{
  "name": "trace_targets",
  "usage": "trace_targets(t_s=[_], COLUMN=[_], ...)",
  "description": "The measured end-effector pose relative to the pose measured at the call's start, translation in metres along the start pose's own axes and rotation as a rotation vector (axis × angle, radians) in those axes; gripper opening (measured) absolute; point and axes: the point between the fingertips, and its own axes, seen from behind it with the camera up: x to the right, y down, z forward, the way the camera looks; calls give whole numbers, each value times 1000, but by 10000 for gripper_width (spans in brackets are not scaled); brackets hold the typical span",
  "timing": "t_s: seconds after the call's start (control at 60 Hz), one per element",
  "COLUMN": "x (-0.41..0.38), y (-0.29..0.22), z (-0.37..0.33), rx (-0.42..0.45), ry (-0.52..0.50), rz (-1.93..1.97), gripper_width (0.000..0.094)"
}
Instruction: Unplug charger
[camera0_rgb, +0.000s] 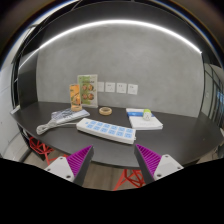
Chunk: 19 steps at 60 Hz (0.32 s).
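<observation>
My gripper (113, 150) is open and empty, its two purple pads (80, 160) spread wide, held in front of a dark table (160, 135). A white strip with blue squares (105, 130) lies on the table just beyond the fingers. A grey-white bundle (62, 120) lies to its left. Three white wall sockets (121, 87) sit in a row on the grey wall behind the table. I cannot make out a charger or tell whether anything is plugged in.
A yellow-green box (82, 95) stands at the back against the wall with a small tape roll (105, 110) beside it. A flat white book (143, 118) lies at the right. Red frame legs (130, 178) show below the table's front edge.
</observation>
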Motion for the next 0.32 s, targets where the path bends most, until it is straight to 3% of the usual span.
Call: trace_targets(t_s=[0.217, 0.317], x=[51, 89], y=[40, 62], z=[-35, -40], rx=[-39, -81], ry=[-56, -26], rz=[-102, -121], gripper_width=[837, 829])
